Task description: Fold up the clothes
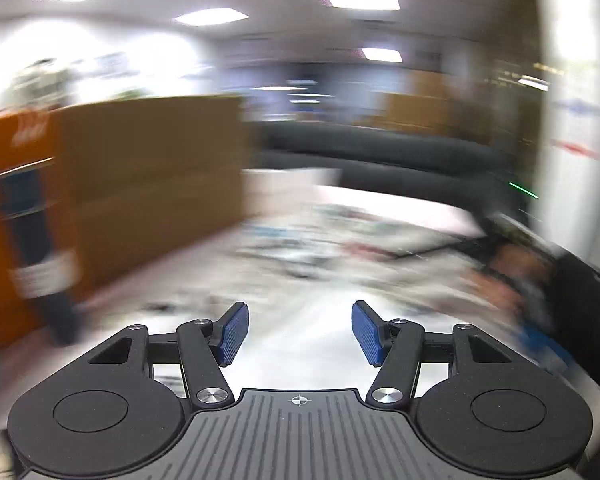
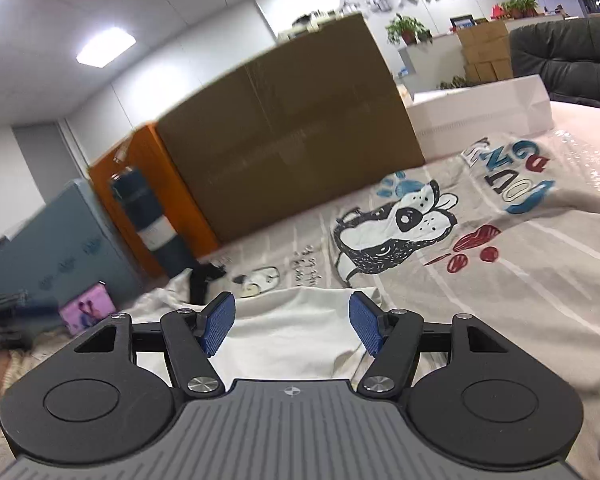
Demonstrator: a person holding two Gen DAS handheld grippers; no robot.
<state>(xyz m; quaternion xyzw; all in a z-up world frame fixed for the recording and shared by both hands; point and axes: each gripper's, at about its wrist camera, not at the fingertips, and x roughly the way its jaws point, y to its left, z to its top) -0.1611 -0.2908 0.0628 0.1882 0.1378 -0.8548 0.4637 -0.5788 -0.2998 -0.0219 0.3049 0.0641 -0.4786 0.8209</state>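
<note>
While the white garment lies rumpled on the printed sheet before the big cardboard box, both the right gripper and left gripper gape empty; a careless pinch could catch the sheet too

A folded shirt lies on a bed sheet, right in front of the right gripper. A big cardboard box stands behind the sheet, with a flat box to its right. A sofa sits behind the flat box.
</note>
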